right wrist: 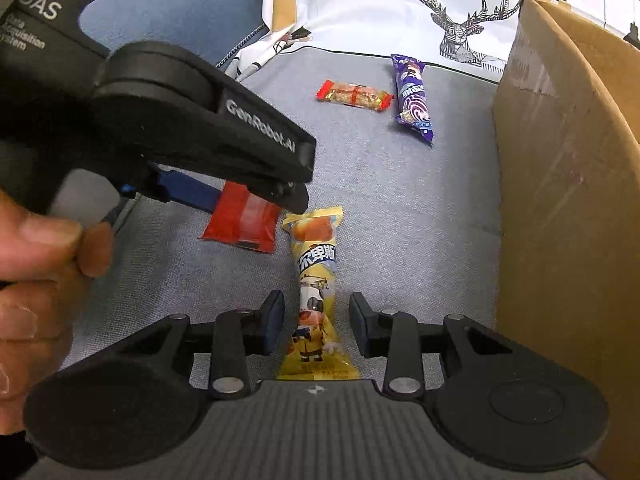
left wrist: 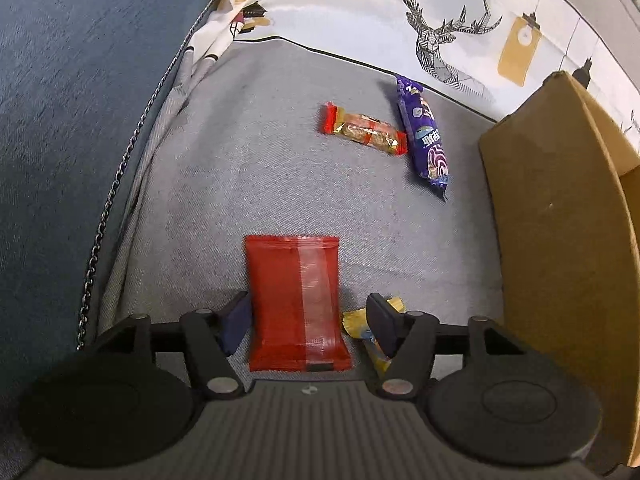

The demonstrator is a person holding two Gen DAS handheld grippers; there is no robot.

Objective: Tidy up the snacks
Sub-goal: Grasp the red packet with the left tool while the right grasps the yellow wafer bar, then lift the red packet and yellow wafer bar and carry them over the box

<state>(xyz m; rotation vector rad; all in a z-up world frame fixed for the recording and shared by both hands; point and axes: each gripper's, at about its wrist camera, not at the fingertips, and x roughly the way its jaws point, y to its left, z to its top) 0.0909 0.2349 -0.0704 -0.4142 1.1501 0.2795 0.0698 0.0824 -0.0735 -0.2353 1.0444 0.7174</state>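
between the open fingers of the left tool (left wrist: pixel 306 330) a red snack packet (left wrist: pixel 296 304) is straddled, untouched; the right tool (right wrist: pixel 316 326), also open, brackets a yellow snack bar (right wrist: pixel 316 296). both should be closed squarely mid-pack before lifting toward the cardboard box (right wrist: pixel 560 184) at right.

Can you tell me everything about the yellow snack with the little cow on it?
The yellow snack packet is a long, thin, shiny plastic wrapper, sealed, with a cartoon cow, blue lettering and an orange picture at its far end. It lies flat on the grey cloth, lengthwise between the open fingers of the right gripper, which do not touch it. The red packet lies just left of its far end.
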